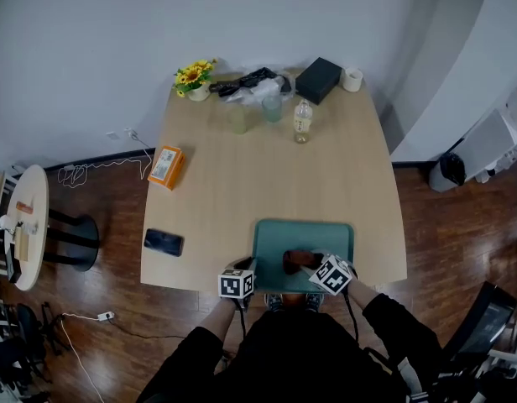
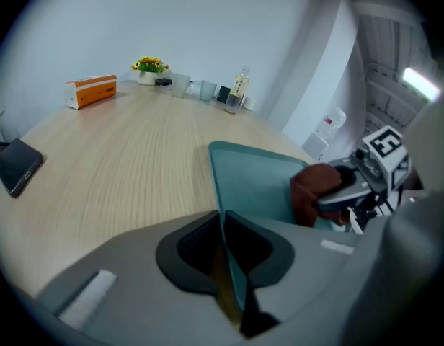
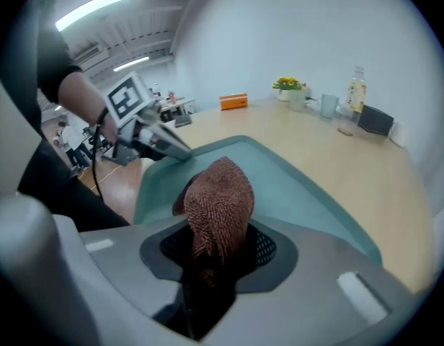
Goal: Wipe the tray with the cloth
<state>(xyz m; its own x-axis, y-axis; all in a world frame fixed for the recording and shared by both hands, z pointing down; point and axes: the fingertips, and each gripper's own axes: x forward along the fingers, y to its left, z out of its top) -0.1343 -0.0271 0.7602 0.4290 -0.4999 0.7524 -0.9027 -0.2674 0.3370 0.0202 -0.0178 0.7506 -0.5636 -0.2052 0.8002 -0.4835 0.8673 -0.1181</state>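
Closest to me are the dark pads of my right claw (image 3: 207, 262), clamped on a bunched rust-brown woven cloth (image 3: 218, 197). Its free end pokes out ahead of the jaws and rests on the floor of the shallow teal plastic tray (image 3: 308, 200). My left claw (image 2: 228, 265) is closed tight on that tray's thin rim at its near left corner, pinning it. The tray sits at the near edge of the pale wooden worktop (image 1: 267, 175), about midway along it. The cloth lies in the tray's near half, not far from the left claw.

What worries me is that the left hold is only a pinch on a slim lip. A hard sideways stroke could twist the tray out of it, or nudge the tray off the worktop's near edge. The cloth is held as a wad, so dragging could tug it loose from the pads, or let the hard jaw tips scrape the plastic instead. With both claws this near each other, a stroke towards the left corner could knock them together
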